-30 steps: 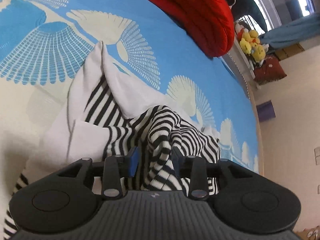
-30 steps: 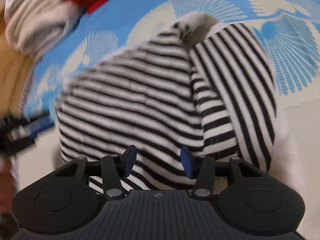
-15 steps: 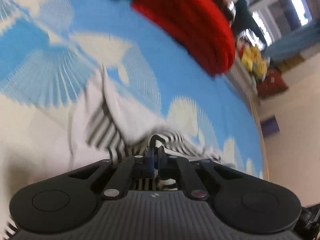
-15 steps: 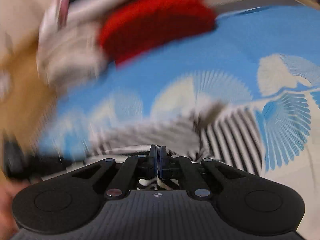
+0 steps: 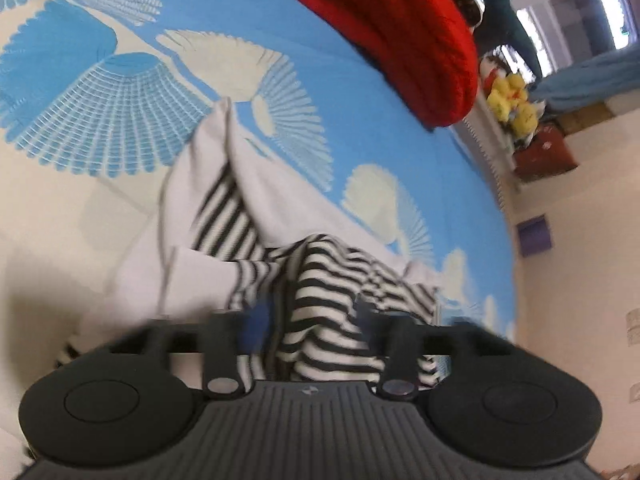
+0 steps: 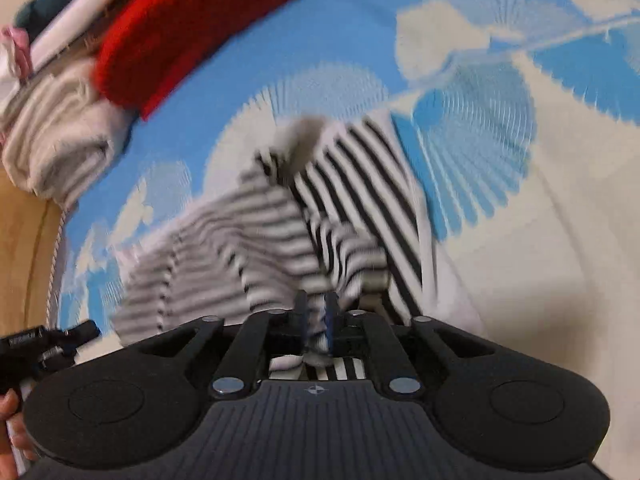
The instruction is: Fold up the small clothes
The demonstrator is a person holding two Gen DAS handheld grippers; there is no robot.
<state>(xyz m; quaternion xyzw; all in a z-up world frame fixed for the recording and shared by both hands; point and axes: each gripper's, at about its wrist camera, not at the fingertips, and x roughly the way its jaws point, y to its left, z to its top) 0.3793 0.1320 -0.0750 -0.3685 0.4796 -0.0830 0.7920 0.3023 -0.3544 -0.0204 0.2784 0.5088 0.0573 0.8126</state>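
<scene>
My right gripper (image 6: 315, 322) is clenched on a bunched fold of the striped garment (image 6: 280, 232), which spreads out ahead of my fingers on the blue bedsheet (image 6: 360, 20). My left gripper (image 5: 308, 318) has its fingers released and wide apart, with the striped cloth lying between them but not pinched. The risk, I think, is that I pull with the right side only: then the loose left part can drag and crumple, and the fold will be crooked. Also the thick bunch can slip out from my right fingers. The right view shows the pile of folded clothes (image 6: 60, 128) beyond my fingers to the left; the left view shows instead the white lining (image 5: 272, 200) of the garment and the yellow plush toys (image 5: 514, 104) far ahead to the right.
</scene>
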